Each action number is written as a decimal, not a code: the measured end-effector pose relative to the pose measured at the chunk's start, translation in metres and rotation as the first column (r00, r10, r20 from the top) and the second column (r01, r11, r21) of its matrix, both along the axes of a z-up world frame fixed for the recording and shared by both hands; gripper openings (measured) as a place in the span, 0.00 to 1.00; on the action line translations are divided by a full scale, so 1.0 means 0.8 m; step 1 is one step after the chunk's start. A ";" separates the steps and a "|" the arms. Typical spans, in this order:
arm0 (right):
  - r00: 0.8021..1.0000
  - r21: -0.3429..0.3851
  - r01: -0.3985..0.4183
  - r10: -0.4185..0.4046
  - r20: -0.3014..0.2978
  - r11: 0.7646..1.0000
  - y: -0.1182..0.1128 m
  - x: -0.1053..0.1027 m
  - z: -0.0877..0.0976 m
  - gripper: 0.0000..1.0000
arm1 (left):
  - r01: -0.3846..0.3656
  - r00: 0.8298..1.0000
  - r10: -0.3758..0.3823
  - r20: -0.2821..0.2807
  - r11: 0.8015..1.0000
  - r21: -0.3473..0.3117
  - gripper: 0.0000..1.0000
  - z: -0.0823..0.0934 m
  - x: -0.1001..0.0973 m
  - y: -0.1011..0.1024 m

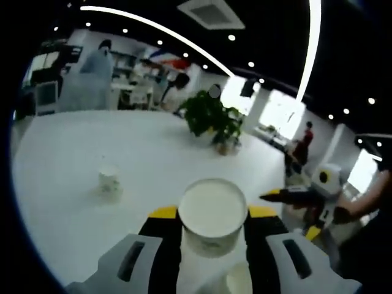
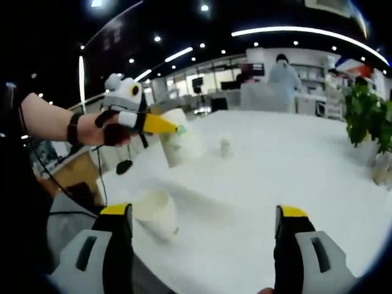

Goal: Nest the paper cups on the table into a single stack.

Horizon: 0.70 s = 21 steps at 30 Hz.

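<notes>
though raised, cup (image 1: 212, 215) between left claw (image 1: 212, 222) jaws

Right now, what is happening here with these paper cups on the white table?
A person holds a gripper in each hand and is gathering paper cups. The left gripper is shut on a paper cup, held above the white table. The right gripper is open and holds nothing. Another cup stands at the table's near edge beside it, and a small cup stands farther off. Nothing is nested yet.
</notes>
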State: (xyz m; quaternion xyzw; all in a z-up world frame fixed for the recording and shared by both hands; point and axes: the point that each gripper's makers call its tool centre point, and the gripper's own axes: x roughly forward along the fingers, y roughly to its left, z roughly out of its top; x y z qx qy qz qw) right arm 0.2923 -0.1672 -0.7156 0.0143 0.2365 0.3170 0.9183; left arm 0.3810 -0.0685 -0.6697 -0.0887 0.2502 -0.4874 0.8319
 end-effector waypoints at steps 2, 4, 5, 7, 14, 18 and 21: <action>1.000 0.007 0.008 -0.008 0.001 1.000 0.000 -0.001 0.001 0.94 | -0.003 1.000 0.003 -0.015 1.000 -0.005 0.38 -0.001 -0.004 0.000; 1.000 0.015 0.014 -0.014 -0.002 1.000 0.001 -0.003 0.002 0.94 | 0.000 1.000 0.000 -0.018 1.000 -0.009 0.38 0.000 -0.007 0.000; 1.000 0.020 0.018 -0.018 -0.001 1.000 0.001 -0.003 0.003 0.94 | -0.001 1.000 0.001 -0.018 1.000 -0.012 0.38 0.002 -0.009 0.000; 1.000 0.022 0.020 -0.020 -0.001 1.000 0.002 -0.004 0.003 0.94 | -0.004 1.000 0.004 -0.021 1.000 -0.021 0.38 0.004 -0.010 0.000; 1.000 0.055 0.026 -0.026 -0.001 0.998 0.009 -0.001 0.009 0.91 | -0.009 1.000 0.008 -0.017 0.999 -0.040 0.38 0.005 -0.016 -0.003; 1.000 0.102 0.022 -0.022 -0.004 0.995 0.018 0.001 0.016 0.87 | -0.014 1.000 0.012 -0.029 0.998 -0.061 0.38 0.005 -0.021 -0.006; 1.000 0.125 0.012 -0.012 -0.004 0.992 0.025 0.002 0.020 0.84 | -0.002 0.999 0.000 -0.033 0.999 -0.054 0.38 0.002 -0.025 -0.007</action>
